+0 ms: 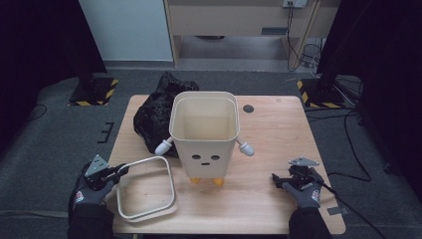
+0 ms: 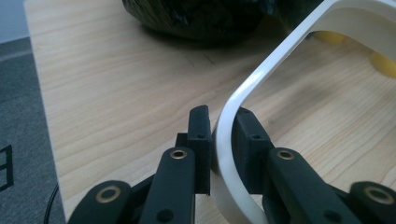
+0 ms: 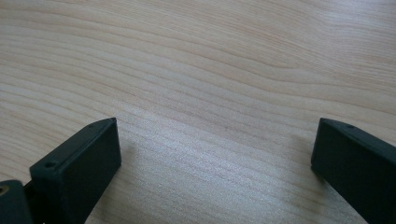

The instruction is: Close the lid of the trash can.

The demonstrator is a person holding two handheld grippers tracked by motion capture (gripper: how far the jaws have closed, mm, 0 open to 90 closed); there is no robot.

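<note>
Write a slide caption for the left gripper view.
Left gripper clamps the white ring above the table.

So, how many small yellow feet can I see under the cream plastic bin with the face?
2: one yellow foot under the front left of the cream plastic bin, one under the front right. More may be hidden behind.

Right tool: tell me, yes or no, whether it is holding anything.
No. In the right gripper view the right tool has its jaws spread wide apart with bare wooden table between them.
</note>
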